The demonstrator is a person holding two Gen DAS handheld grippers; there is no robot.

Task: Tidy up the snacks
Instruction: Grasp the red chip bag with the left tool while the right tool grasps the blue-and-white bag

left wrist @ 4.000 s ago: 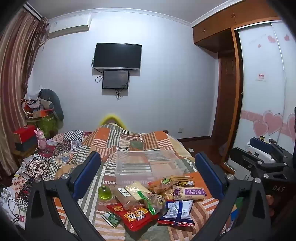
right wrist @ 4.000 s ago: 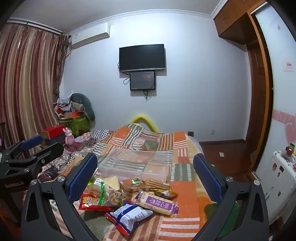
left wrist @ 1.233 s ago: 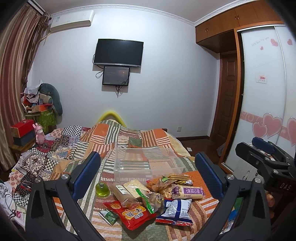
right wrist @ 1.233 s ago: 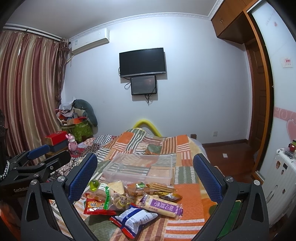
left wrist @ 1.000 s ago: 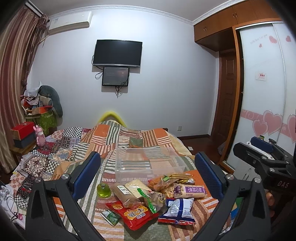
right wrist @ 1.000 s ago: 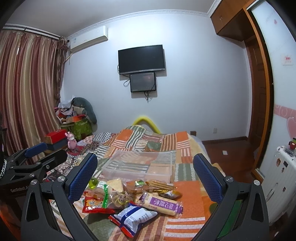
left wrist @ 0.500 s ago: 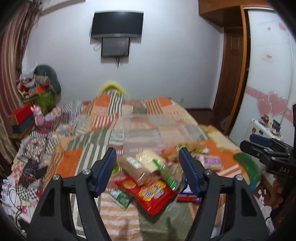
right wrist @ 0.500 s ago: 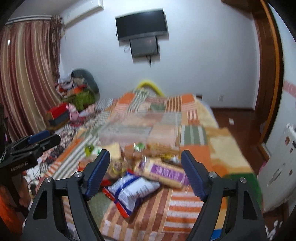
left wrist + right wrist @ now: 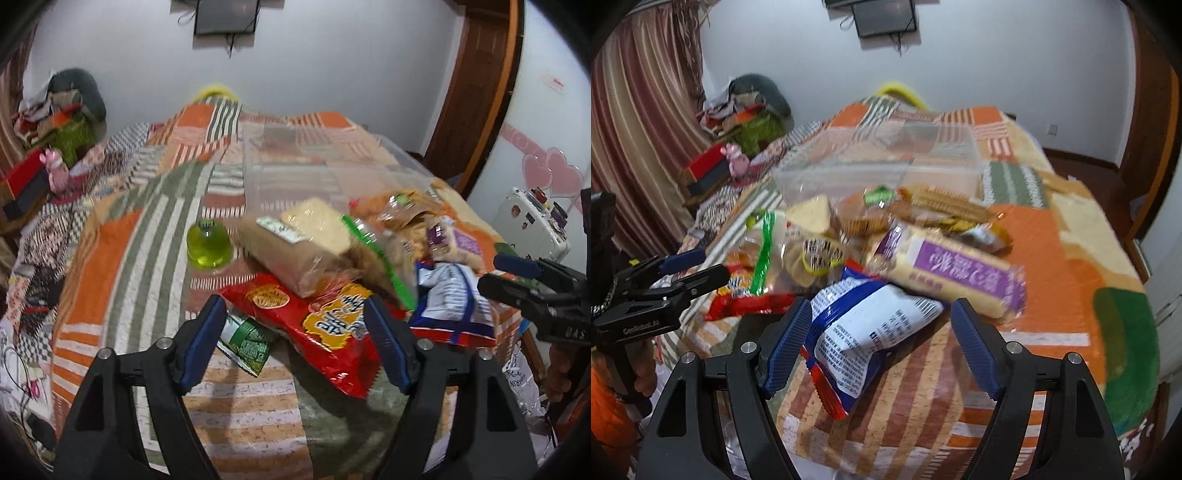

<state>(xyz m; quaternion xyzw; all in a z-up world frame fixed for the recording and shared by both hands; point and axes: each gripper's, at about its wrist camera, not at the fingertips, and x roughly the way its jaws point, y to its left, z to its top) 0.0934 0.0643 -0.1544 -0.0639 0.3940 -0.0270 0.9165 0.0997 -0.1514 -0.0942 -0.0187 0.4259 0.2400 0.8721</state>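
here, crinkly red pouch [image 9: 325, 321] on striped quilt [image 9: 122, 258]

Both wrist views look steeply down, close over the bed [image 9: 122, 258], sharing the snack pile [image 9: 849, 240] at frame centre.

Right gripper [image 9: 879, 332] jaws apart over the blue-white snack bag [image 9: 864, 332].

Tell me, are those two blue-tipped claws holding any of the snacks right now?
No, neither. The left gripper is opening above the red snack bag; the right gripper hangs open over the blue-and-white packet. No pad presses either pack.
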